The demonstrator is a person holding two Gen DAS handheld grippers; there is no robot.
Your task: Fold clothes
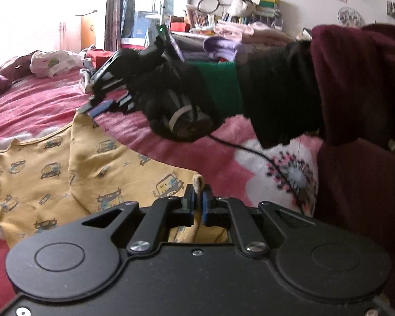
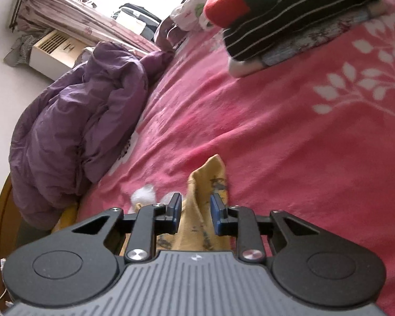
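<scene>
The left tongs pinch a hem fold of the yellow printed shirt; the right tongs stand narrowly apart around another bunched part of it, pads not yet pressing. The shirt lies on the pink bed blanket, beside a purple jacket.

Yellow shirt printed with small grey-blue cars and robots. Pink blanket with white leaf pattern. Plain purple jacket. Black sweater with thin white stripes. Dark red sleeve.
</scene>
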